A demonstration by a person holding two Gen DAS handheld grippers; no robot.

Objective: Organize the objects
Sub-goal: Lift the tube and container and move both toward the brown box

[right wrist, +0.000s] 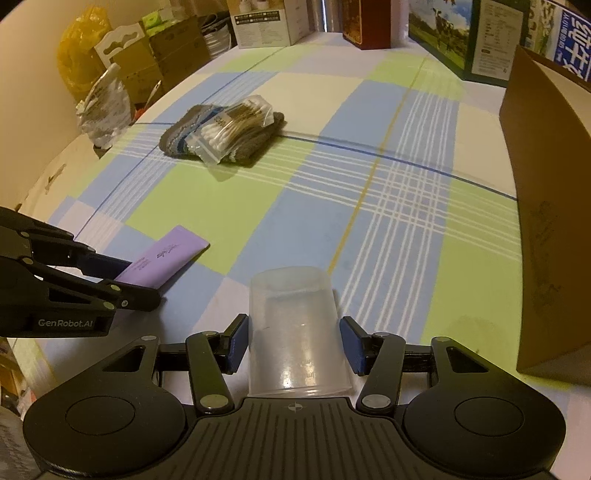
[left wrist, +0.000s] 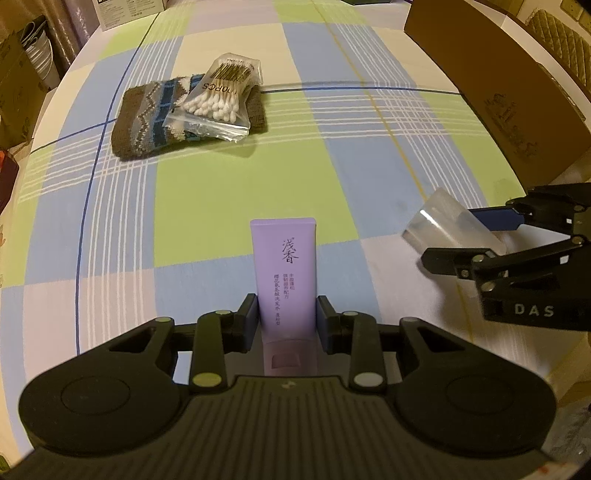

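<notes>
My left gripper (left wrist: 287, 317) is shut on a lilac tube (left wrist: 284, 258) with dark lettering, gripped near its cap end, with its flat end pointing away over the checked sheet. In the right wrist view this left gripper (right wrist: 142, 280) and the tube (right wrist: 173, 254) show at the left. A clear plastic cup (right wrist: 295, 306) lies between the blue pads of my right gripper (right wrist: 293, 339), both pads touching its sides. The left wrist view shows the same cup (left wrist: 432, 221), tilted, in the right gripper (left wrist: 458, 240) at the right edge.
A bag of cotton swabs (left wrist: 218, 96) rests on a knitted grey-and-blue sock (left wrist: 147, 114) farther back on the checked sheet (left wrist: 240, 177). A large brown cardboard box (right wrist: 546, 221) stands along the right. Boxes and bags (right wrist: 258, 22) crowd the far and left edges.
</notes>
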